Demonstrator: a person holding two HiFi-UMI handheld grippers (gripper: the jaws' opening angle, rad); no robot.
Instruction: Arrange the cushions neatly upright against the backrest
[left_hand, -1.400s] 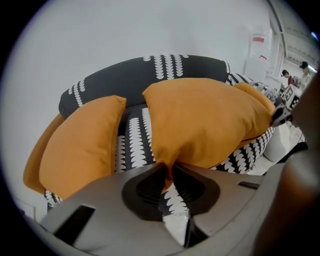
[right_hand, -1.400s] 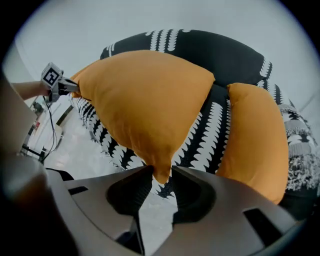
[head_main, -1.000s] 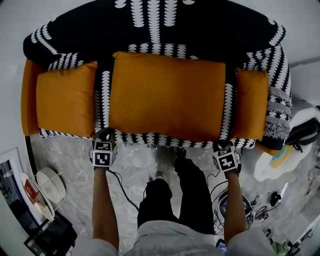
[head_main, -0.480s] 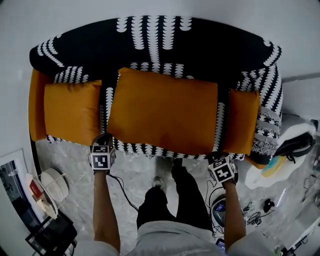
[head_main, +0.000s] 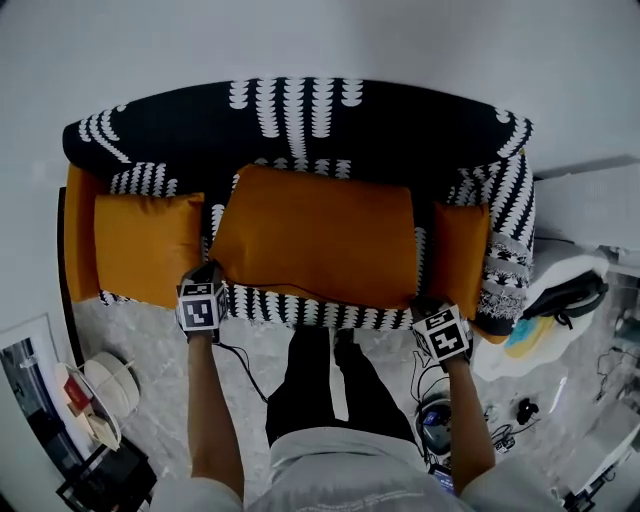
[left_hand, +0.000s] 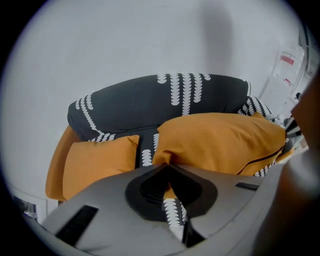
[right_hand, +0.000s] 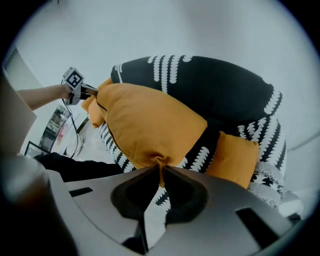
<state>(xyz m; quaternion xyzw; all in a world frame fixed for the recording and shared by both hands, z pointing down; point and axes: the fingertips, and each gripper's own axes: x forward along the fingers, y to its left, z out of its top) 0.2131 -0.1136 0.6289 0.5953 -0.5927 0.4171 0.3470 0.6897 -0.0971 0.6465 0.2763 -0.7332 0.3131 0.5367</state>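
A big orange cushion (head_main: 315, 235) lies across the middle of a black sofa (head_main: 300, 120) with white patterns. My left gripper (head_main: 205, 282) is shut on its near left corner, and my right gripper (head_main: 432, 312) is shut on its near right corner. In the left gripper view the cushion (left_hand: 220, 140) bulges beyond the closed jaws (left_hand: 167, 167). In the right gripper view the cushion (right_hand: 145, 125) hangs lifted from the pinched corner at the gripper (right_hand: 161, 170). A small orange cushion (head_main: 148, 245) sits at the sofa's left end, another (head_main: 460, 255) at the right end.
The sofa backs onto a pale wall. On the marble floor are a round white object (head_main: 105, 375) at the left, a black cable (head_main: 240, 360), and bags and clutter (head_main: 565, 295) at the right. The person's legs (head_main: 310, 390) stand just in front of the sofa.
Both grippers have risen and drawn back with the big cushion's near corners, lifting its front edge off the seat. The sofa now looks smaller and farther in the head view.
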